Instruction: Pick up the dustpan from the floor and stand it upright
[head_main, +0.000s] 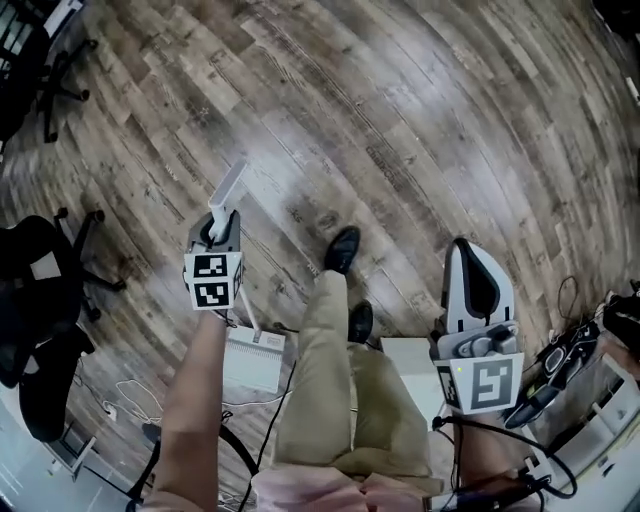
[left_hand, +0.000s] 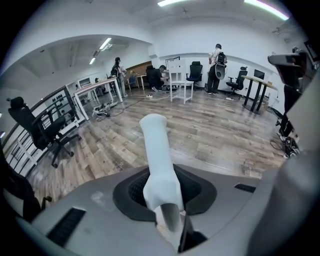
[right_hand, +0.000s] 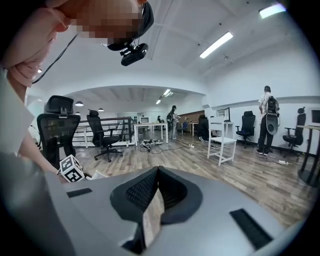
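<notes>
White dustpan handle (left_hand: 156, 150), just one, is clamped in the left tool (head_main: 222, 220); the right tool (right_hand: 157, 172) is closed, empty.

Left tongs (head_main: 222, 218): forearm extended, pitched downward, jaws clamped on dustpan handle (head_main: 231, 187). Right tongs (head_main: 467, 262): near level, jaws together, empty.

Below my left gripper (head_main: 214, 262), the dustpan (head_main: 229, 188) passes behind my forearm (head_main: 190, 400) and trouser leg (head_main: 320, 350); its lower end is only partly visible there.
</notes>
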